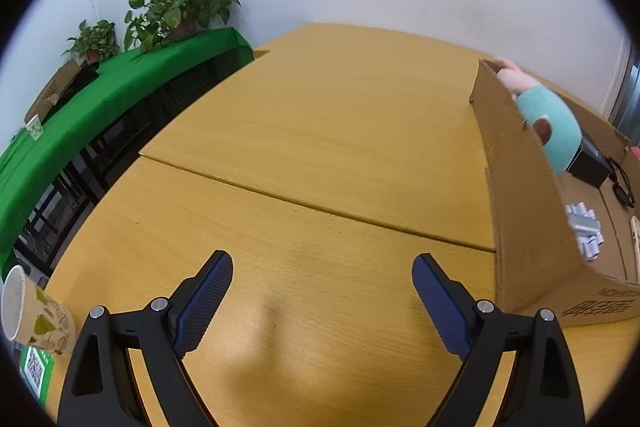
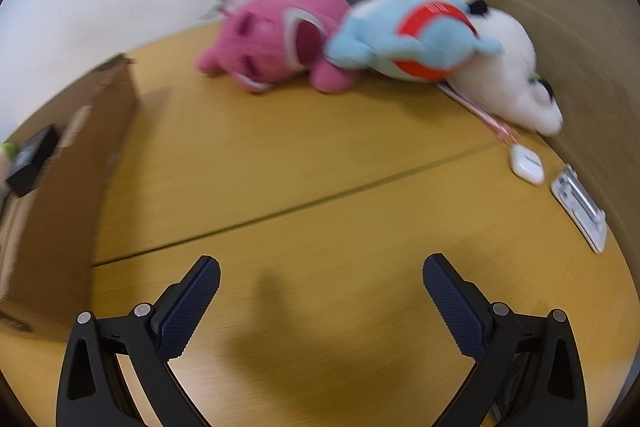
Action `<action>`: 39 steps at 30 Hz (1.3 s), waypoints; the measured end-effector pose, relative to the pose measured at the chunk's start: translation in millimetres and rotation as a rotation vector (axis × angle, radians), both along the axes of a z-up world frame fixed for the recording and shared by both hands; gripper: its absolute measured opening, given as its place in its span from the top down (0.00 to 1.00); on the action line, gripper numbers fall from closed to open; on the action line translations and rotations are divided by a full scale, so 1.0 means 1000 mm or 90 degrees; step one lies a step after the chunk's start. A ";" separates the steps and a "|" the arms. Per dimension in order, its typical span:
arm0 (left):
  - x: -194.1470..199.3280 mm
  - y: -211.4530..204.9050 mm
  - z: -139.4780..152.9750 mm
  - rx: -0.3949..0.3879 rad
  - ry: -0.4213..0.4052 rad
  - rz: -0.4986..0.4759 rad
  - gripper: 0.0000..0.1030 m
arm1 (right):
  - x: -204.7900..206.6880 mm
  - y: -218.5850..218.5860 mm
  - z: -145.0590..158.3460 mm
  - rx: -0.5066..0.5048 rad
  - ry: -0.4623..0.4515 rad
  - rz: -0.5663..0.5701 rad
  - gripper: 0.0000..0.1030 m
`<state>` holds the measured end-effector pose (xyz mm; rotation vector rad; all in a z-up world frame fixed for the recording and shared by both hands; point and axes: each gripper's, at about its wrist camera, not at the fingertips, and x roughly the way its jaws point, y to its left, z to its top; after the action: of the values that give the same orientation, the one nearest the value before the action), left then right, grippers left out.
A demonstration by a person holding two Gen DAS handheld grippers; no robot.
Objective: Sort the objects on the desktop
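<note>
My left gripper (image 1: 322, 267) is open and empty above the wooden table (image 1: 304, 131). To its right stands an open cardboard box (image 1: 520, 195) holding a teal and pink plush (image 1: 552, 123), a black block (image 1: 588, 167), black glasses (image 1: 622, 185) and silver clips (image 1: 586, 231). My right gripper (image 2: 321, 269) is open and empty over the table (image 2: 320, 167). Ahead of it lie a pink plush (image 2: 276, 41), a light blue plush with red bands (image 2: 412, 37) and a white plush (image 2: 508, 75). A white earbud case (image 2: 526, 163) and a flat white item (image 2: 580, 211) lie at the right. The box (image 2: 52, 195) is at its left.
A paper cup (image 1: 32, 311) and a green QR card (image 1: 36, 367) sit at the table's left edge. A green-covered bench (image 1: 100, 99) with potted plants (image 1: 180, 3) runs along the left wall. A brown board (image 2: 580, 47) stands behind the plushes at the right.
</note>
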<state>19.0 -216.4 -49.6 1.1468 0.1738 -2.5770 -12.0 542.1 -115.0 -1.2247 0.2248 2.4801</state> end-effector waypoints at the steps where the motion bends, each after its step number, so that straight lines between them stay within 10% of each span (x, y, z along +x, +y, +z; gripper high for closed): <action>1: -0.004 -0.003 -0.005 -0.001 -0.009 -0.001 0.11 | -0.002 0.010 -0.006 -0.002 -0.012 -0.010 0.00; 39: -0.032 -0.035 -0.046 0.036 -0.053 0.020 0.00 | -0.006 0.027 -0.015 -0.025 -0.019 -0.023 0.00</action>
<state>-13.3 -251.7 -95.3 1.2594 0.2442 -2.5067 -18.4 569.1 -130.0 -1.2608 0.2864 2.4359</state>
